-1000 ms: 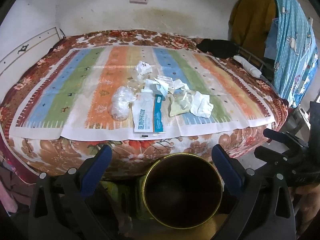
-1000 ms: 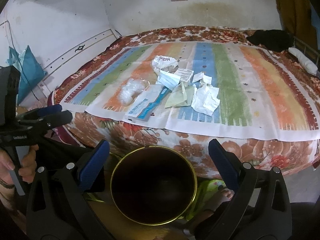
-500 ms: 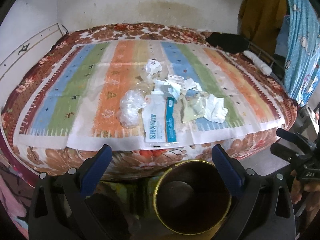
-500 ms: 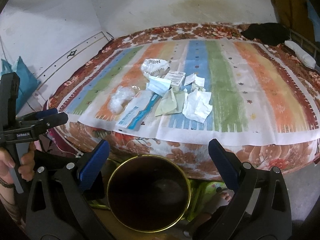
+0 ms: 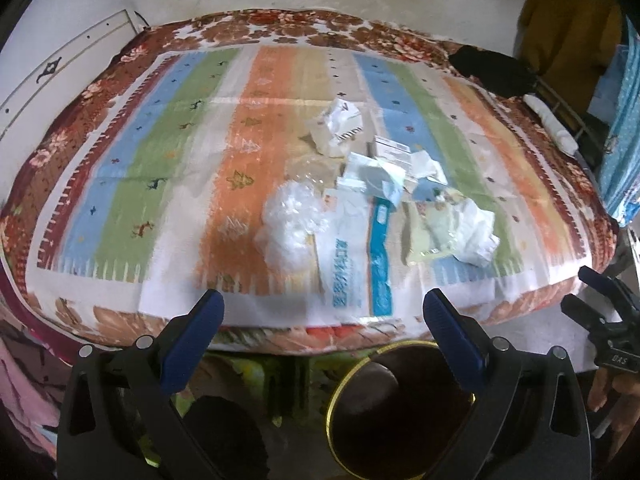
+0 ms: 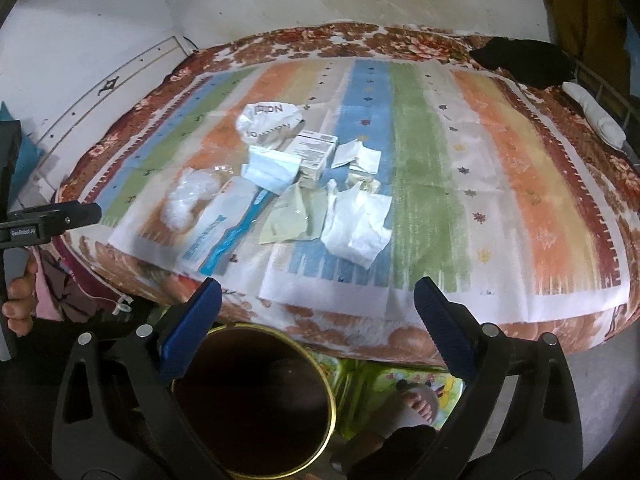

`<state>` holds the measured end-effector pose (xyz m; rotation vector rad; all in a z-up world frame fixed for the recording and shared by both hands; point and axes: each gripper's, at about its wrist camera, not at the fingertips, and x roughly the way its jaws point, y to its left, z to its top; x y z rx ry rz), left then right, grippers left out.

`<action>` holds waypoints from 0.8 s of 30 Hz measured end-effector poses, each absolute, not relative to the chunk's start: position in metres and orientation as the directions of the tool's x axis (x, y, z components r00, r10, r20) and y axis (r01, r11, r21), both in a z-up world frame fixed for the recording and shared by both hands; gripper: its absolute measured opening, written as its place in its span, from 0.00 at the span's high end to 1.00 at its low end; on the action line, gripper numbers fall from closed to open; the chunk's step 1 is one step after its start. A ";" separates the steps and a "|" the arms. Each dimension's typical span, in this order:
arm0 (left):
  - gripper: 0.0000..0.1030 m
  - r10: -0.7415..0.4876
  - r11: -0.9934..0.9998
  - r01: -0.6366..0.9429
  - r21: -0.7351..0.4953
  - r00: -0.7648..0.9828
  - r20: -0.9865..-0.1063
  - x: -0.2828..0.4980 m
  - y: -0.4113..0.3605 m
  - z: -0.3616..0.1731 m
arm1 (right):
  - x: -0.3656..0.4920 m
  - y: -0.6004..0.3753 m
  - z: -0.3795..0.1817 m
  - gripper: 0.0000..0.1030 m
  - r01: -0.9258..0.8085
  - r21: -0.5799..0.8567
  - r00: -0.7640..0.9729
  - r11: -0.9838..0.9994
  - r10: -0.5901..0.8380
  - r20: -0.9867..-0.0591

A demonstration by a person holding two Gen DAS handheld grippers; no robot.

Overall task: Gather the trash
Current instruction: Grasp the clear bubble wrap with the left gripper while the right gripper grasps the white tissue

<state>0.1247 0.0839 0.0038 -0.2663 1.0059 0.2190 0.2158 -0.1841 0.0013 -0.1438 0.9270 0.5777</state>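
Striped bedcover [image 6: 420, 152], mid-frame, strewn with litter; both grippers, left gripper [image 5: 322, 326] and right gripper [image 6: 316, 310], hover, jaws apart, empty.
Risk: crumpled white tissue [image 6: 356, 226] may slip past the gold-rimmed dark bin [image 6: 252, 400] below.

lettering on the blue-and-white packet [image 5: 352, 264] blurred; bin [image 5: 400, 412] bottom cut off.

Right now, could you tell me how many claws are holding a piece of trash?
0. The left claw and the right claw are both open and empty, near the bed's front edge above the gold-rimmed bin; the trash pile lies untouched on the striped cloth.
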 end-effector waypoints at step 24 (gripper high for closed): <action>0.10 0.085 0.938 -0.346 -0.025 0.297 -0.951 0.228 0.133 -0.077 | 0.342 -0.151 -0.078 0.20 -0.440 0.166 0.235 0.882 0.292 -0.927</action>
